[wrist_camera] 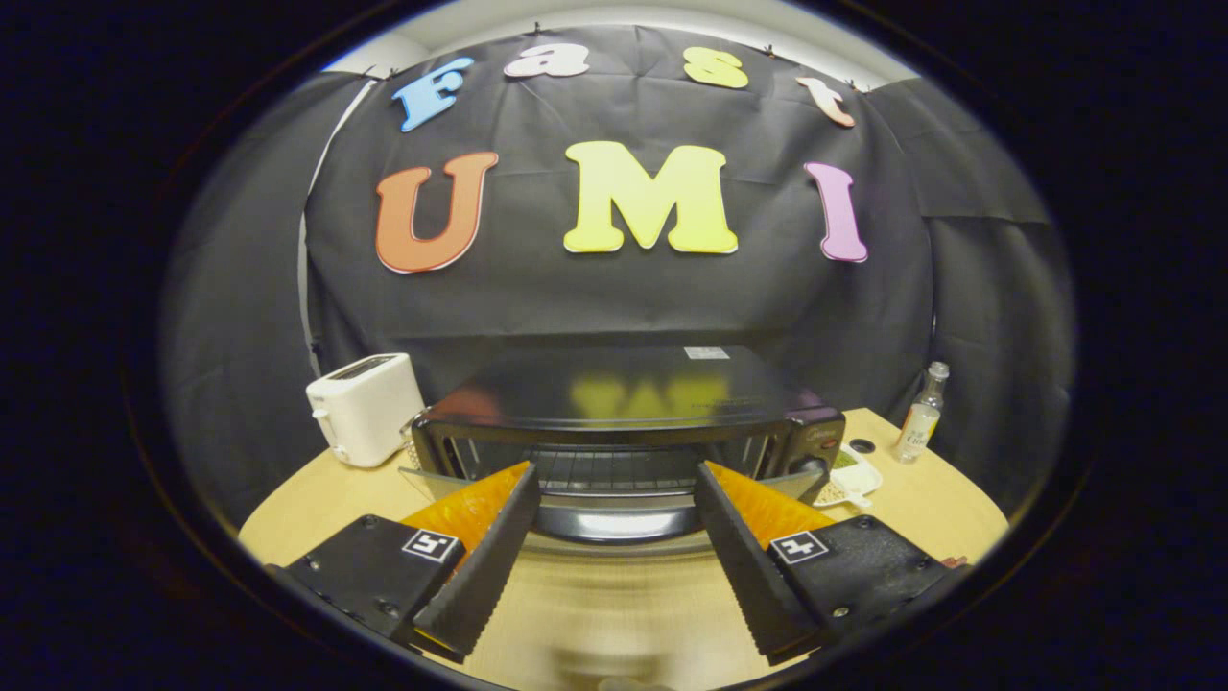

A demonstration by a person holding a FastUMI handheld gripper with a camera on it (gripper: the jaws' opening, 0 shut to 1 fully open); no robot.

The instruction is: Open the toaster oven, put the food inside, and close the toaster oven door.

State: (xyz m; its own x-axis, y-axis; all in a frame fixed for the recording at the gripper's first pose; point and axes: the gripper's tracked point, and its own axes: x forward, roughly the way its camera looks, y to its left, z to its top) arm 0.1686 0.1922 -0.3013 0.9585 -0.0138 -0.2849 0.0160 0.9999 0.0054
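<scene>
Fingers of the gripper (614, 480) are spread wide apart and hold nothing, low over the wooden table (614, 605). Just ahead of them the door (614, 523) of the toaster oven (628, 422) hangs open and its rack (614, 470) shows inside; I think the food is the small white dish (849, 480) just right of the oven, so a good move is to swing right, come in low and squeeze its rim gently. Farther off stand a white toaster (365, 408) and a little bottle (921, 413).
</scene>
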